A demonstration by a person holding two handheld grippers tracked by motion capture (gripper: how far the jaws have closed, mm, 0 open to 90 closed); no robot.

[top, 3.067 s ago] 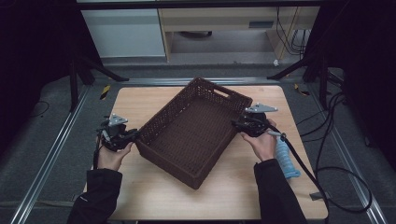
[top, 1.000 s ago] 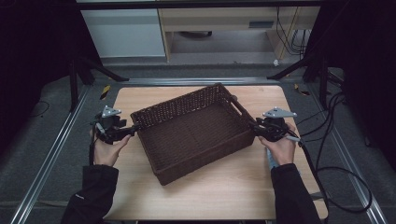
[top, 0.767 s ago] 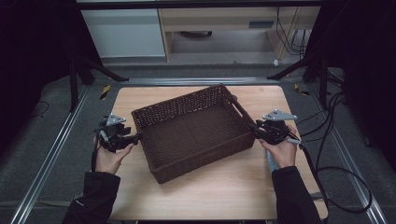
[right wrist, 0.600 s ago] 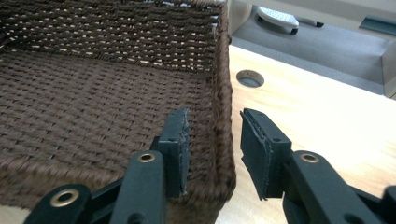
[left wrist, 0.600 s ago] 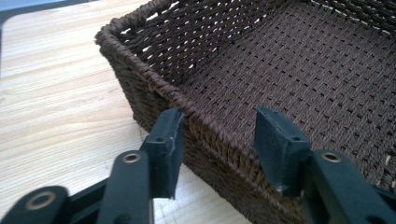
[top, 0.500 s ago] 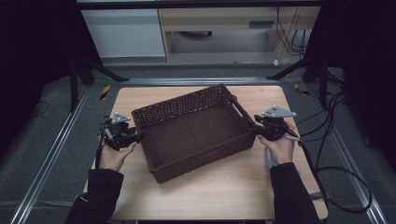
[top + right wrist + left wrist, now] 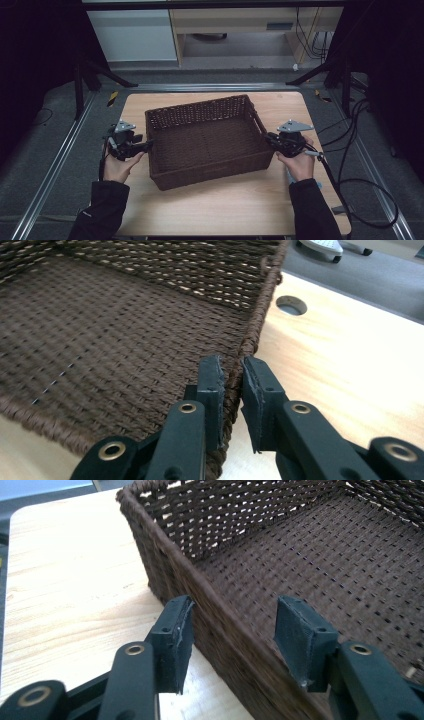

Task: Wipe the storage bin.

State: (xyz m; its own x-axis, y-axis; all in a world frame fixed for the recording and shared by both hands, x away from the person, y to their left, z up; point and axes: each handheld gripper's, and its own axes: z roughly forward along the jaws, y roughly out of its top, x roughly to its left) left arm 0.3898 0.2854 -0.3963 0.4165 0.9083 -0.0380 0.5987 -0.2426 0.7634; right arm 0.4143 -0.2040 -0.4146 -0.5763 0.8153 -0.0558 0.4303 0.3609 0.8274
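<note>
1. Since three seconds back I've swung the basket round from cornerwise to roughly square with the table, mid-table.
2. Right gripper has just been closing and now pinches the right rim; left gripper straddles the left wall, jaws opening again, pads not pressing.
3. I'd clamp left before lifting, and keep both level.
4. Light wood top, dark room, cables on the right.
</note>
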